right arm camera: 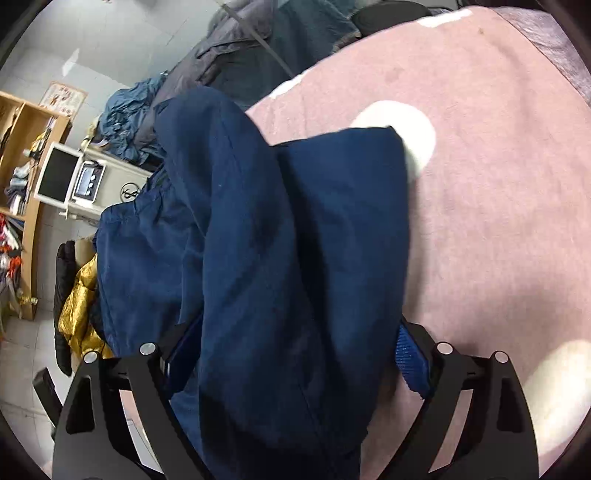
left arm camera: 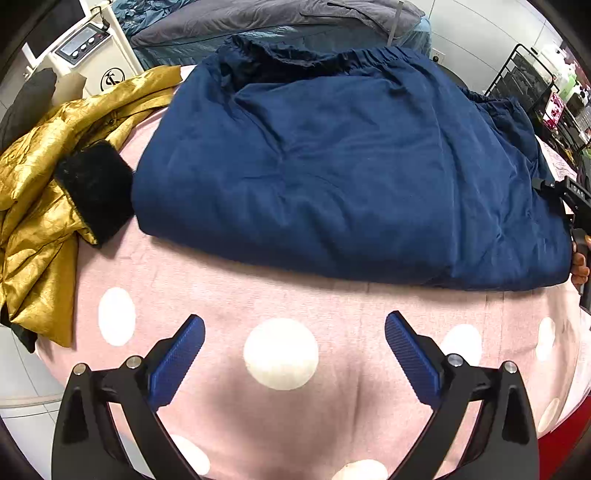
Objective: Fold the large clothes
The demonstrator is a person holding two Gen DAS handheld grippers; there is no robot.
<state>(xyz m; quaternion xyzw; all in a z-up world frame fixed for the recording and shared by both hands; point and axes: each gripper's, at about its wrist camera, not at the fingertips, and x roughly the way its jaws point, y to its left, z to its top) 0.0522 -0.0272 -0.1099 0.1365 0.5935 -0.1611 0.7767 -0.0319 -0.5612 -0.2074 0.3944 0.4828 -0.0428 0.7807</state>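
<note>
A large navy blue garment point(left arm camera: 332, 166) lies folded on a pink bed cover with white dots point(left arm camera: 280, 406). My left gripper point(left arm camera: 294, 350) is open and empty, hovering over the cover just in front of the garment's near edge. My right gripper point(right arm camera: 295, 354) has its jaws wide apart, with a thick fold of the navy garment point(right arm camera: 280, 258) lying between the fingers and draped over them. The fingertips are hidden by the cloth. The right gripper also shows at the garment's right end in the left wrist view point(left arm camera: 576, 206).
A gold jacket with a black fur cuff point(left arm camera: 55, 192) lies at the cover's left edge. A grey-blue pile of bedding point(left arm camera: 258, 22) sits behind. A white machine with a display point(left arm camera: 85, 48) and a wire rack point(left arm camera: 535, 85) stand beyond the bed.
</note>
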